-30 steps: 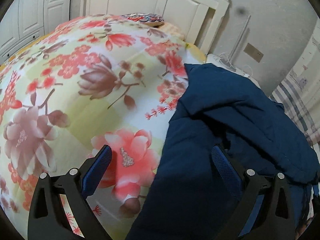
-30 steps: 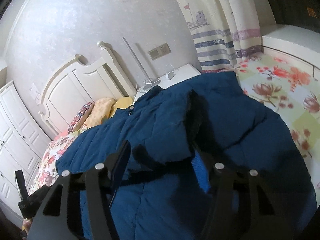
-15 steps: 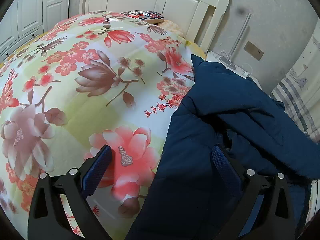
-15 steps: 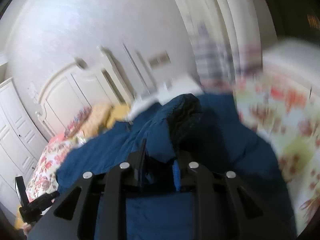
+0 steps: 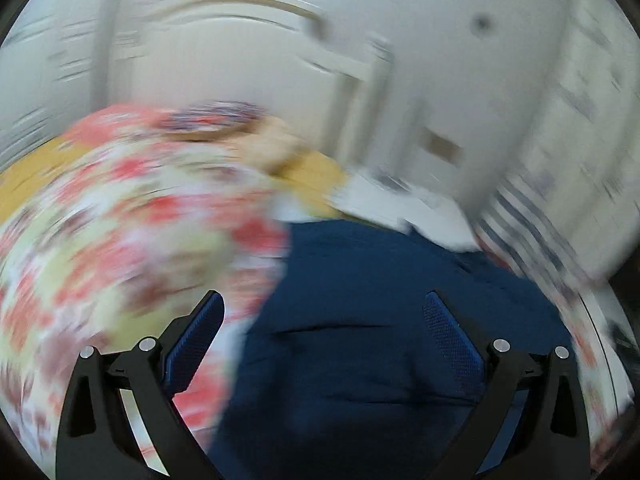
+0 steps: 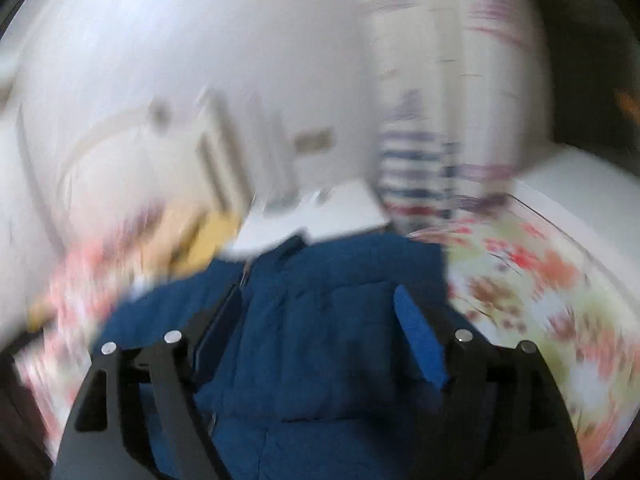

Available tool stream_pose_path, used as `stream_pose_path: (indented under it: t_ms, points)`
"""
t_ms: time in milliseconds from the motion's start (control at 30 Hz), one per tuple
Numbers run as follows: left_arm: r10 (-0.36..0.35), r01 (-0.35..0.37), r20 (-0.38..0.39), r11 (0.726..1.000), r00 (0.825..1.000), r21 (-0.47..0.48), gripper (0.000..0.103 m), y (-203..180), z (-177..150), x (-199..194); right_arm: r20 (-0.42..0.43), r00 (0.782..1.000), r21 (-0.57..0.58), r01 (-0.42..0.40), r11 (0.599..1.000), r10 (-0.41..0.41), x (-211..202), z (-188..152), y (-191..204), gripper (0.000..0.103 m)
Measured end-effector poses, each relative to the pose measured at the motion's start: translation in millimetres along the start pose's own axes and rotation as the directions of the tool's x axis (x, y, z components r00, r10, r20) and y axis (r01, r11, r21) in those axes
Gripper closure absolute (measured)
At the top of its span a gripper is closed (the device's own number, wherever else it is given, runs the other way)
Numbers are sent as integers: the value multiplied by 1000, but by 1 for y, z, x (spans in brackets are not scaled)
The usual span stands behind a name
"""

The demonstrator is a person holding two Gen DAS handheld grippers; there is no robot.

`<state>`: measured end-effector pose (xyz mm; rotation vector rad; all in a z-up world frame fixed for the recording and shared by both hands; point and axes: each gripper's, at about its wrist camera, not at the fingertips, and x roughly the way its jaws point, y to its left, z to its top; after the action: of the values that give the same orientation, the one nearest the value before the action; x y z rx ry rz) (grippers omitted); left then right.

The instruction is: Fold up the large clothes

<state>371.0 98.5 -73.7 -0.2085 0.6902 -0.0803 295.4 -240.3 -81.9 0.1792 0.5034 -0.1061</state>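
Half a second ago the right gripper pinched a raised fold of the dark blue padded jacket; its jaws have just been opening and now stand spread, with the jacket lying flat beneath and between them, not pressed. The left gripper stays spread as before, holding nothing, but its view has swung up and blurred. The jacket lies on the flowered bedspread, toward the bed's head end by the white nightstand. Pillows sit against the white headboard, and a striped curtain hangs beyond.
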Motion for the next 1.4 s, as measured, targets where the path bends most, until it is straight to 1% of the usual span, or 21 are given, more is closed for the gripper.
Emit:
stream_pose_path:
  t_ms: [67,100,167,233,267,333,433,500,567,633,667,800,867,967,1000,1033,1100,1167,1300,1333,1400]
  points:
    - [-25,33,-88,995,996,92,5,-29,7,28,-31,999,-148,39,988,-44,23,-4,26,25]
    - [9,4,-99,992,995,130,5,-40,6,41,-56,997,-176,45,983,-56,34,-8,30,25]
    - [105,-78,-120,975,987,206,5,-57,-4,69,-125,989,-190,60,980,-85,55,-19,30,25]
    - [134,-91,-161,964,978,251,5,-62,-21,94,-210,971,-188,74,979,-114,76,-35,23,24]
    - [150,-100,-170,958,974,269,4,-62,-31,102,-236,965,-189,73,979,-118,86,-46,19,19]
    - [144,-97,-140,951,980,294,4,-59,-44,111,-244,966,-170,49,984,-90,93,-55,13,18]
    - [118,-75,-141,959,983,275,4,-53,-49,111,-252,963,-175,56,983,-99,90,-50,14,21]
    - [114,-69,-152,960,982,273,4,-52,-50,114,-152,986,-93,58,994,-72,68,-41,9,21]
    - [118,-72,-153,958,981,277,4,-52,-51,115,-121,989,-74,81,994,-90,62,-40,3,20]
    - [124,-77,-154,956,980,283,4,-53,-51,115,-191,972,-127,111,986,-134,80,-48,2,19]
    - [123,-75,-154,956,980,284,4,-54,-51,115,-242,961,-134,104,986,-134,92,-55,0,15]
    - [118,-70,-156,957,981,280,4,-53,-52,115,-259,956,-79,120,990,-136,88,-52,-6,13]
    - [116,-69,-156,958,981,280,4,-53,-52,116,-225,966,-47,119,992,-127,77,-48,-5,13]
    - [114,-67,-158,958,981,279,4,-52,-52,117,-107,983,-124,138,983,-152,63,-39,12,12]
    - [114,-67,-158,958,981,279,4,-52,-52,117,-109,983,-166,129,978,-148,66,-40,18,11]
    - [114,-66,-158,958,981,279,4,-52,-52,117,-146,979,-189,115,975,-144,74,-42,21,8]
    - [110,-63,-157,959,981,277,4,-52,-52,117,-290,947,-214,75,974,-137,104,-57,23,3]
    - [105,-59,-158,960,982,273,4,-52,-52,117,-293,945,-220,82,972,-146,105,-56,23,3]
    - [105,-59,-158,960,982,273,4,-52,-53,117,-382,913,-211,62,975,-141,106,-39,23,3]
    - [105,-59,-158,960,982,273,4,-52,-53,117,-374,917,-206,64,977,-139,105,-32,23,3]
    - [104,-58,-158,960,982,272,4,-52,-53,117,-291,947,-199,81,977,-138,101,-11,24,3]
